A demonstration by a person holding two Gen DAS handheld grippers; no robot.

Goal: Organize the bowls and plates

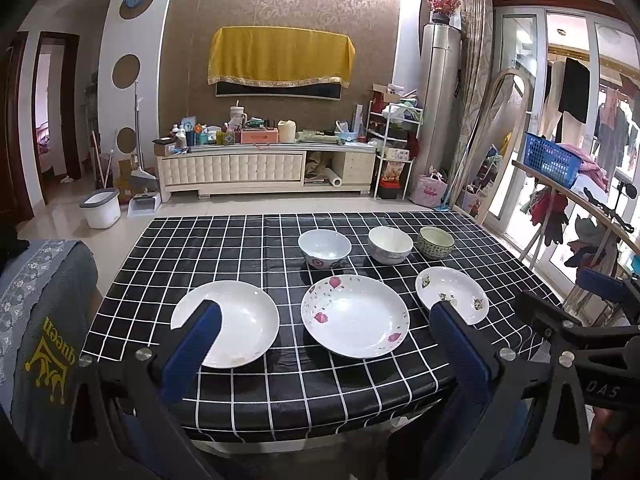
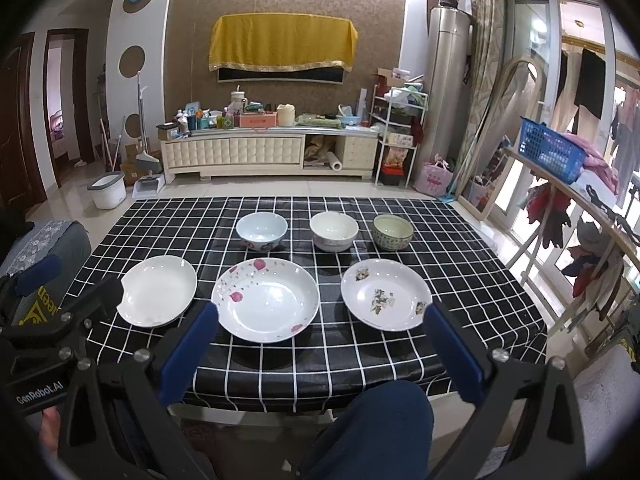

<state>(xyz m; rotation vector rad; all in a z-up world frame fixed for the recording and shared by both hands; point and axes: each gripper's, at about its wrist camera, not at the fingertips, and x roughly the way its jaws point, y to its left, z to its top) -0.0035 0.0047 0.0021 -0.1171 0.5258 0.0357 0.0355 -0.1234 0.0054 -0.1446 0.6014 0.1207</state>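
Checked table [image 1: 248, 400] ahead carries three plates [image 1: 355, 315] and three bowls [image 1: 325, 248] beyond my two hand-held grippers [image 1: 324, 344] [image 2: 320, 344], both open, empty.

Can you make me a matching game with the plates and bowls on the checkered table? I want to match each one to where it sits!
Things:
1. plain white plate
2. pink-petal plate
3. green bowl
4. pale blue bowl

Places:
A. back row, right end
B. front row, middle
C. back row, left end
D. front row, left end

Pairs: 1-D, 2-B, 3-A, 4-C
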